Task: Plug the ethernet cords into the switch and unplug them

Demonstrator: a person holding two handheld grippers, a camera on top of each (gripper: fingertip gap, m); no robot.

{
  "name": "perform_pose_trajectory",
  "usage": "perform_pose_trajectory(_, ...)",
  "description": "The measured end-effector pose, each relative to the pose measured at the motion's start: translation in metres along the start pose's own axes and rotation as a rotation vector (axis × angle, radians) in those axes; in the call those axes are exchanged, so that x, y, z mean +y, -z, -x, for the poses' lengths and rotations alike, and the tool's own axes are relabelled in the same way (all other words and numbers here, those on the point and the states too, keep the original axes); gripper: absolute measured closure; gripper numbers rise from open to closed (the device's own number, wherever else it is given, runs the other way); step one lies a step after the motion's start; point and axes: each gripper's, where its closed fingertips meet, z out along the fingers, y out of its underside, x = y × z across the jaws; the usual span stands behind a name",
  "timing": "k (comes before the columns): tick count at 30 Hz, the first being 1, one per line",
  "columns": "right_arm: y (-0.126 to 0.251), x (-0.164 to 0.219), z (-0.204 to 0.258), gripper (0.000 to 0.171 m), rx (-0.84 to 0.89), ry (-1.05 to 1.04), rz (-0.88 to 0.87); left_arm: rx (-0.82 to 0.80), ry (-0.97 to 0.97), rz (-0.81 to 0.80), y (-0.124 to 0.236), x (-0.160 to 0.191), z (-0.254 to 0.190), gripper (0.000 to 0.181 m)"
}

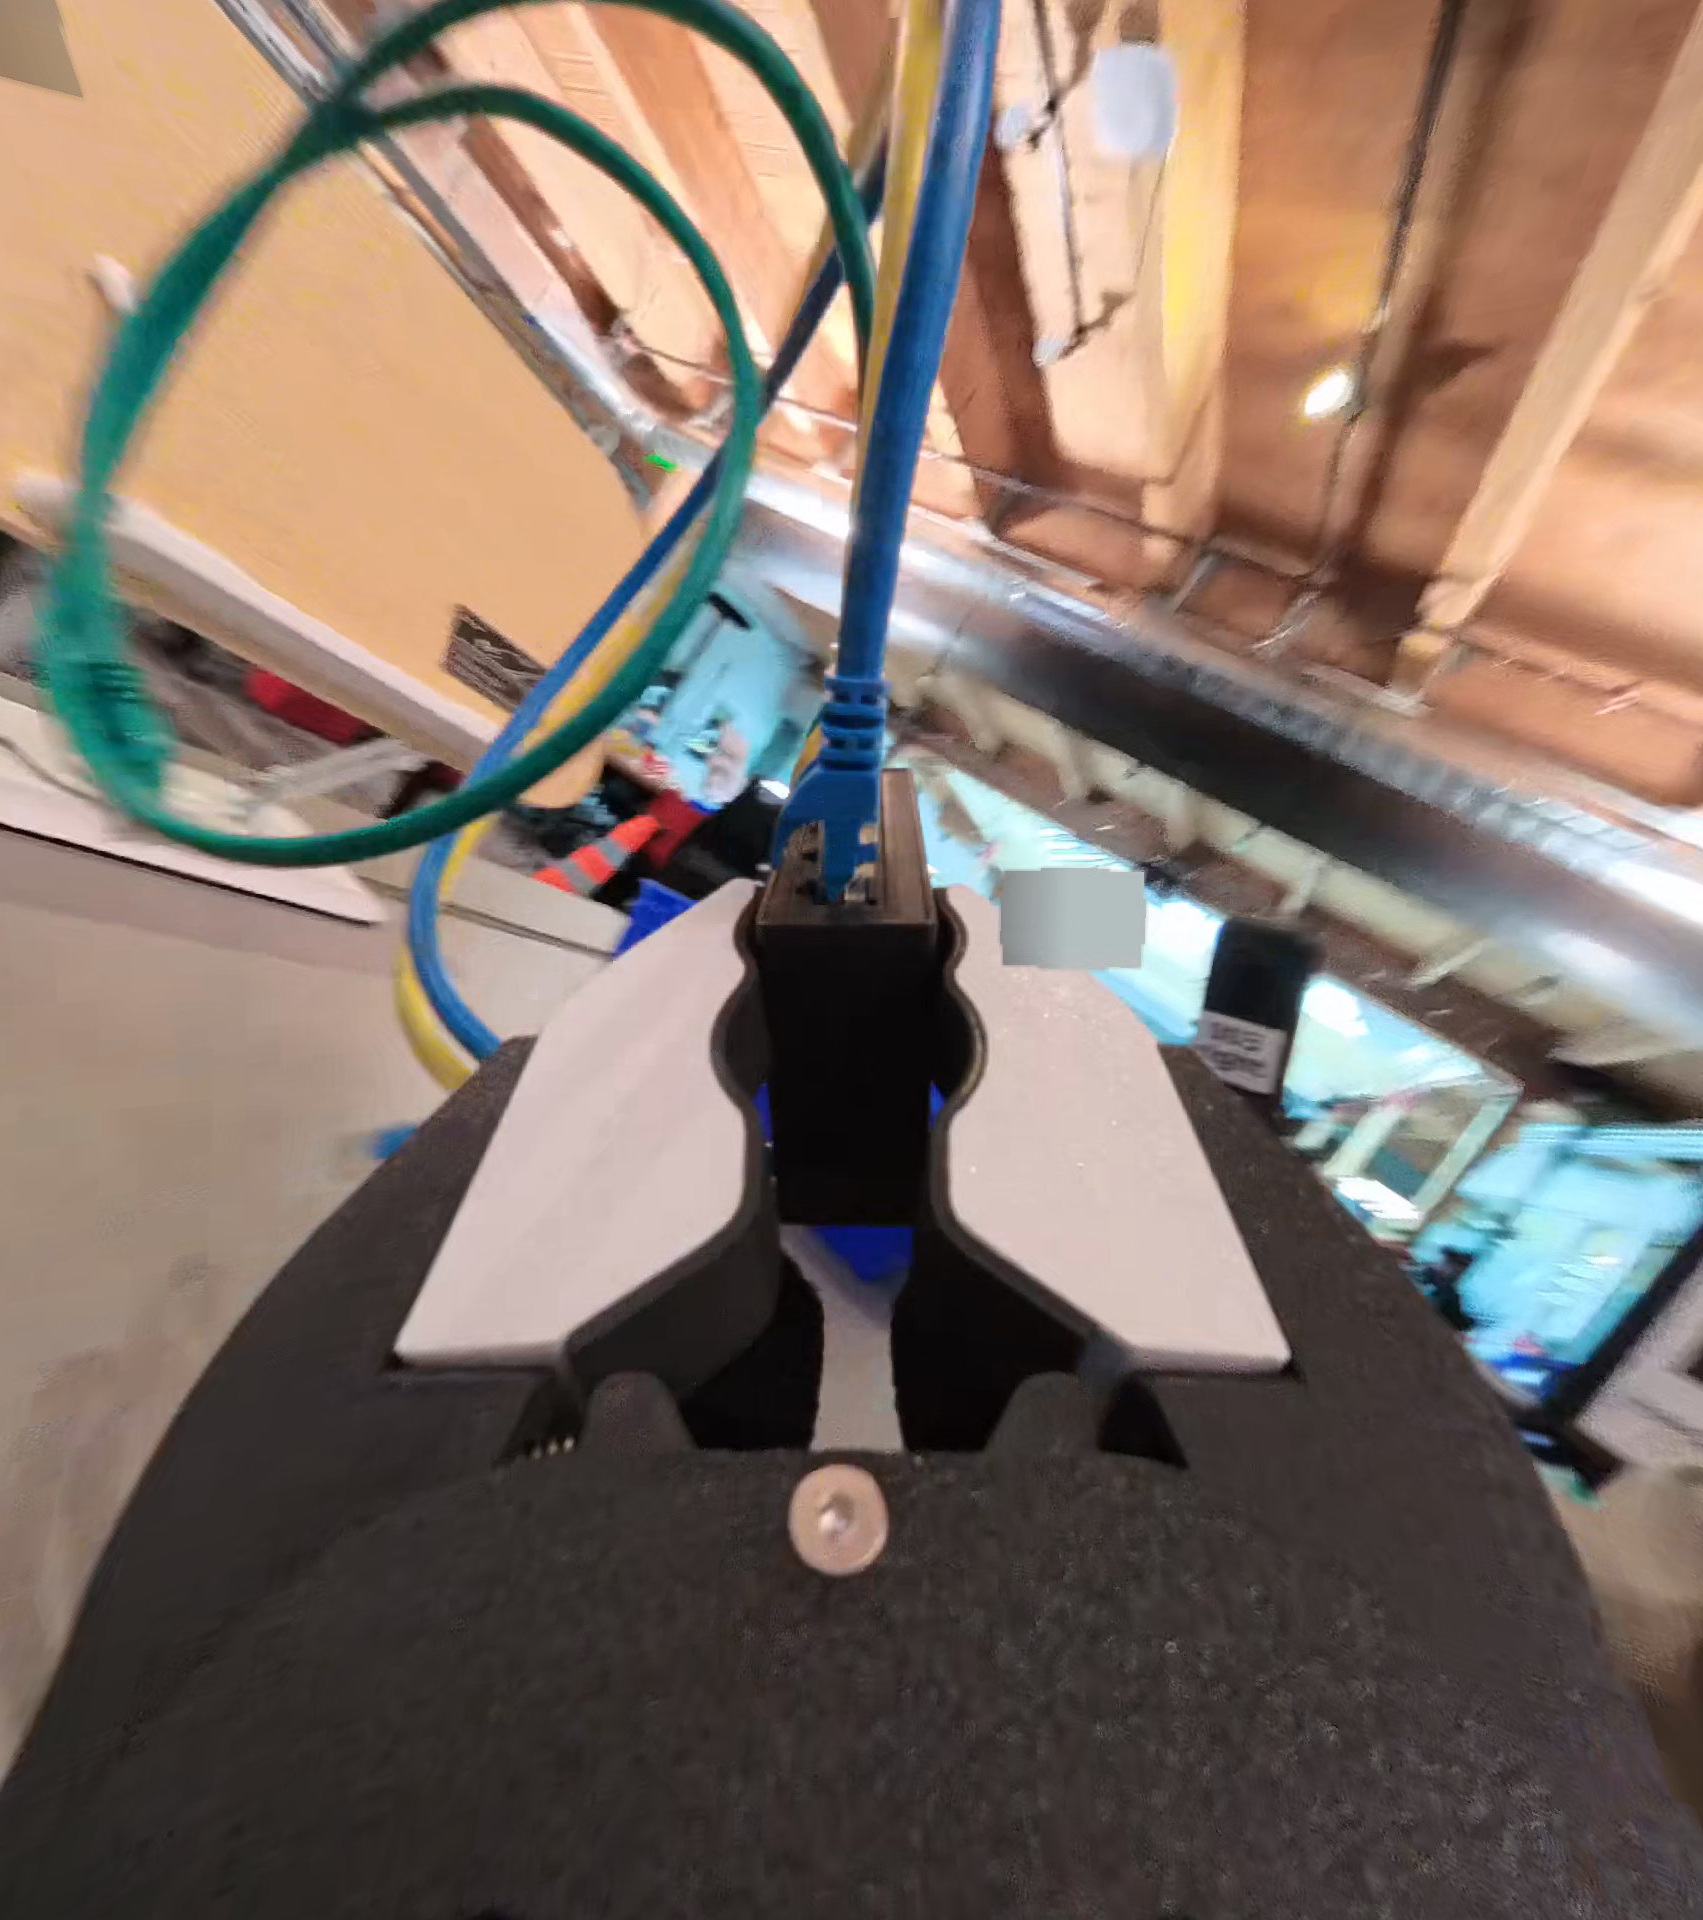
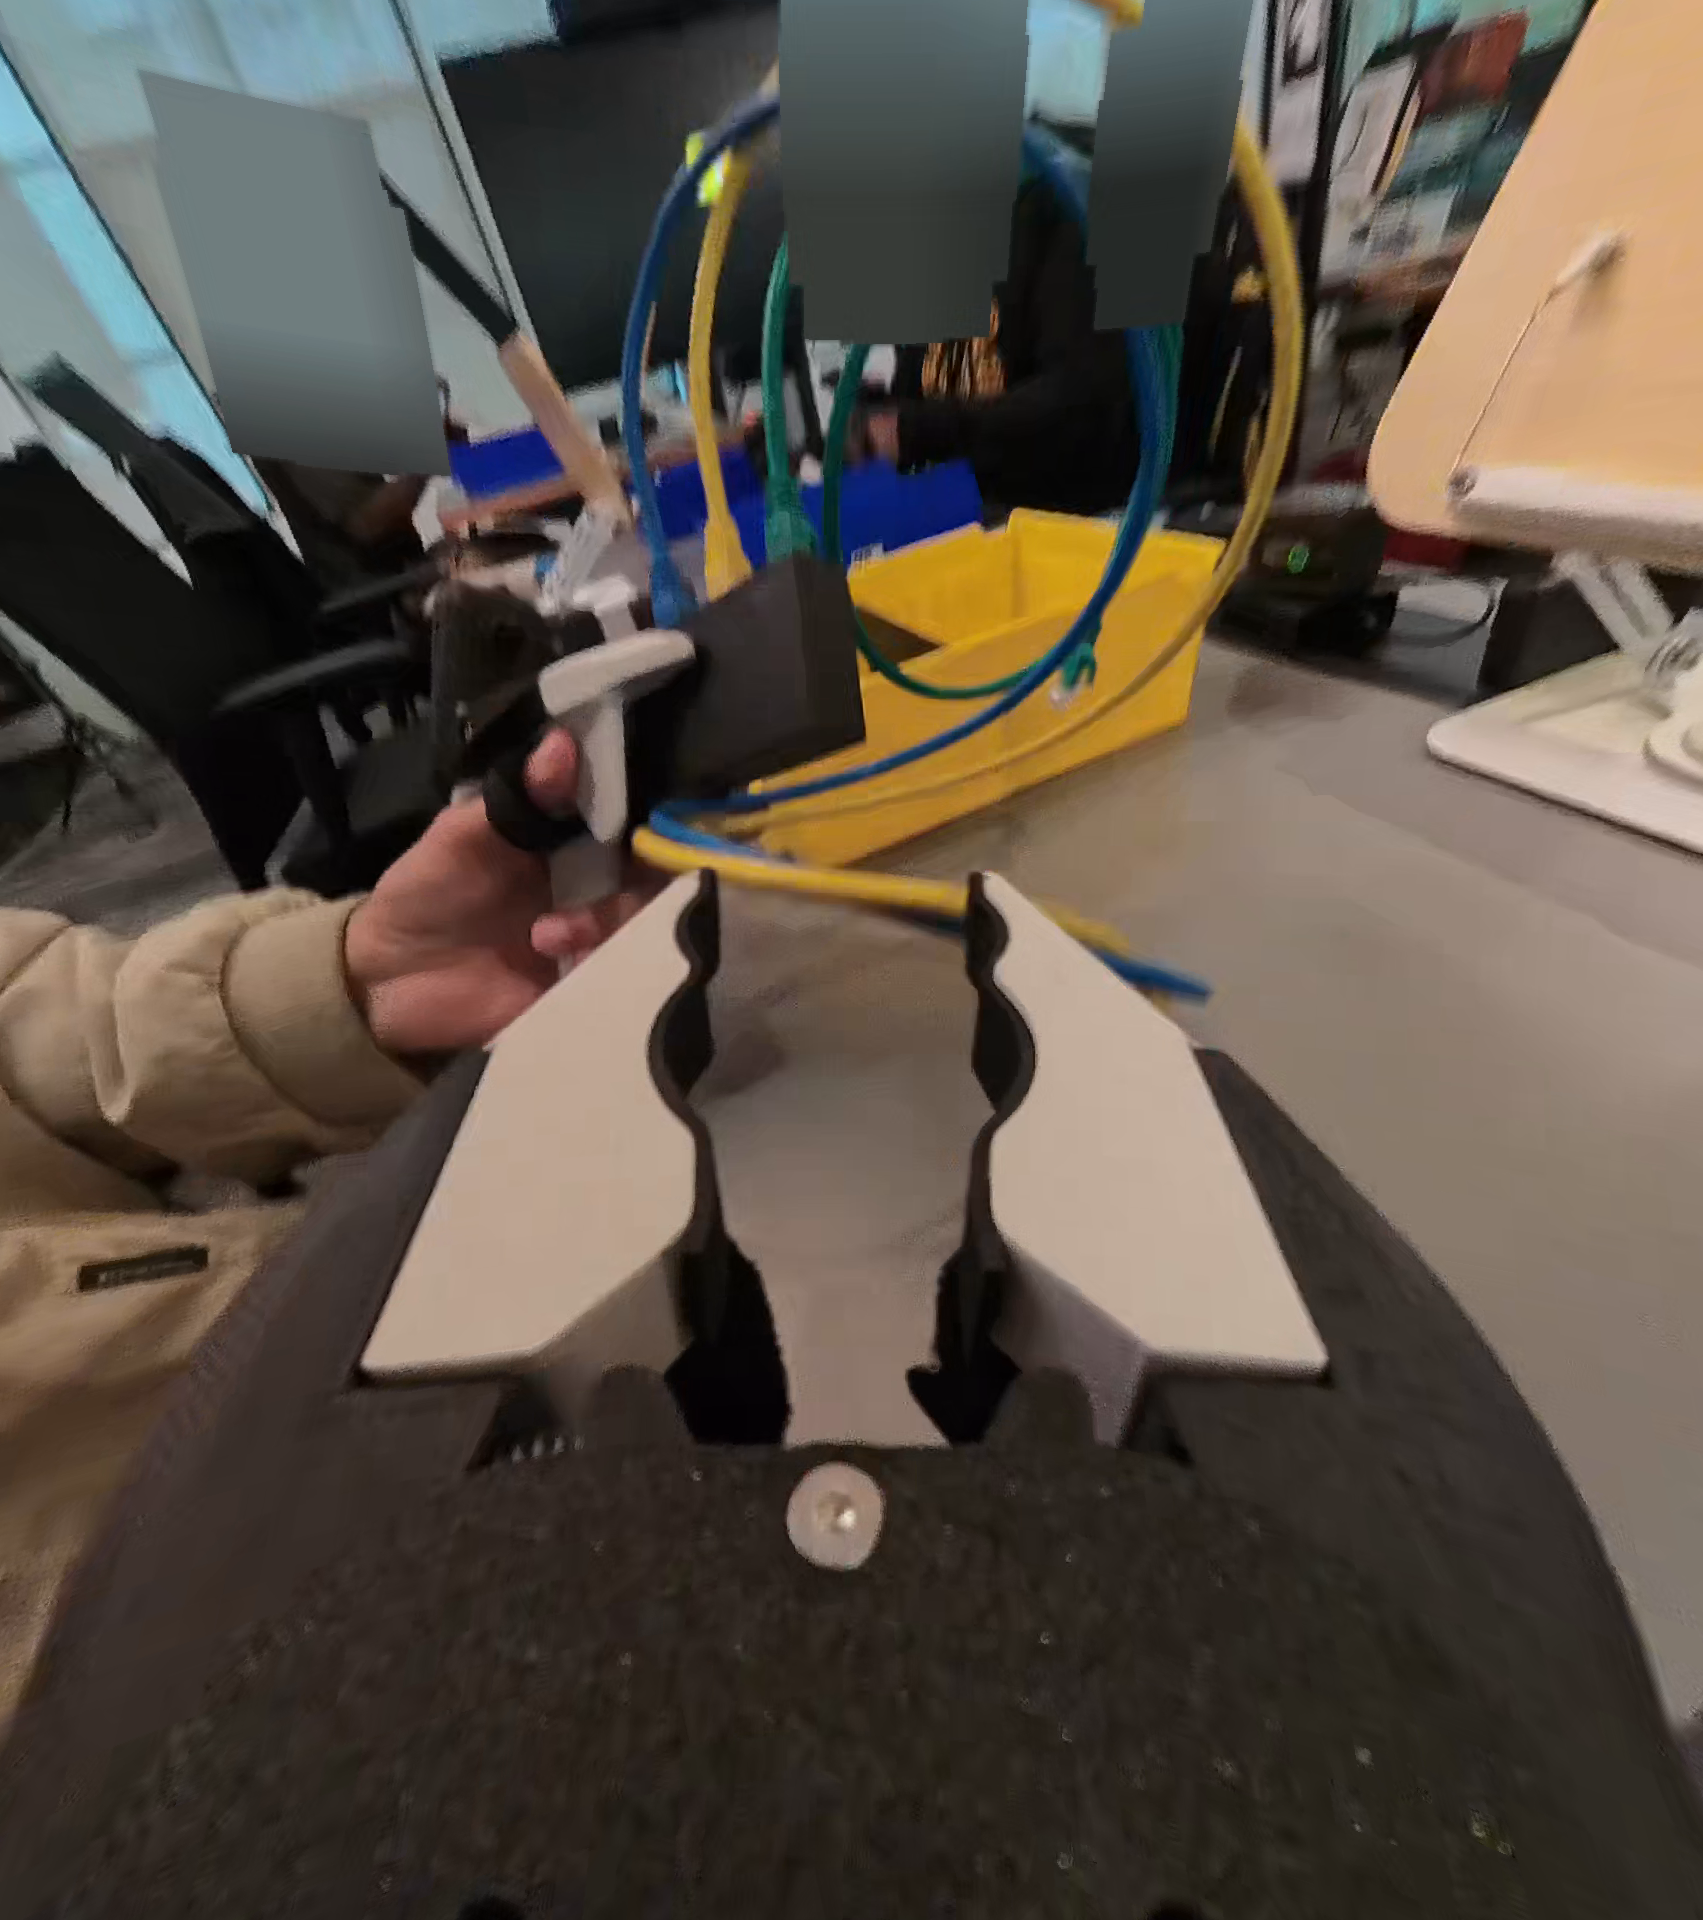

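Note:
In the left wrist view my left gripper [image 1: 847,920] is shut on the black switch [image 1: 847,1049] and holds it raised, ports facing away. A blue ethernet cord [image 1: 842,769] is plugged into it. A green cord [image 1: 749,436] loops to the left and its loose plug [image 1: 114,707] hangs free. A yellow cord [image 1: 909,156] runs behind the blue one. In the right wrist view my right gripper [image 2: 842,899] is open and empty over the grey table [image 2: 1346,987]. Ahead, the switch [image 2: 774,665] shows blue [image 2: 670,592], yellow [image 2: 727,551] and green [image 2: 785,530] plugs at its top.
A hand [image 2: 452,925] in a beige sleeve holds the left gripper at the table's left edge. A yellow bin [image 2: 1023,665] stands behind the switch. A white tray with dishes [image 2: 1553,748] and a tilted wooden board [image 2: 1605,260] are at the right. Cord slack lies on the table [image 2: 826,883]. Left tips to right tips: about 15 cm.

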Motion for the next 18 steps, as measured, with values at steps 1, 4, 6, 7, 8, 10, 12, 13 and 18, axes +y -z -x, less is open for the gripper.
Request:
perform_pose_trajectory(1,-0.003,0.005,0.002,0.12,-0.01,0.009,0.053,0.059,0.055,0.007,-0.002,0.003,-0.006,0.154)
perform_pose_trajectory(4,-0.008,0.001,0.013,0.122,-0.04,0.008,0.086,0.161,0.114,0.096,-0.009,0.022,-0.017,0.154)
perform_pose_trajectory(6,-0.011,0.004,0.022,0.121,-0.103,-0.022,0.127,0.23,0.129,0.165,-0.013,0.035,-0.029,0.154)
perform_pose_trajectory(7,-0.012,0.007,0.027,0.121,-0.138,-0.036,0.154,0.243,0.116,0.187,-0.014,0.04,-0.032,0.154)
perform_pose_trajectory(8,-0.013,0.011,0.029,0.121,-0.149,-0.048,0.177,0.259,0.103,0.205,-0.015,0.044,-0.037,0.154)
perform_pose_trajectory(10,-0.015,0.015,0.027,0.121,-0.142,-0.058,0.194,0.306,0.101,0.244,-0.016,0.051,-0.046,0.154)
perform_pose_trajectory(12,-0.018,0.011,0.032,0.123,-0.185,-0.115,0.144,0.318,0.066,0.3,-0.018,0.065,-0.053,0.154)
perform_pose_trajectory(13,-0.019,0.011,0.036,0.123,-0.213,-0.151,0.144,0.327,0.049,0.319,-0.019,0.072,-0.057,0.154)
perform_pose_trajectory(18,-0.021,0.028,0.039,0.139,-0.259,-0.173,0.224,0.321,0.029,0.331,-0.025,0.085,-0.065,0.154)
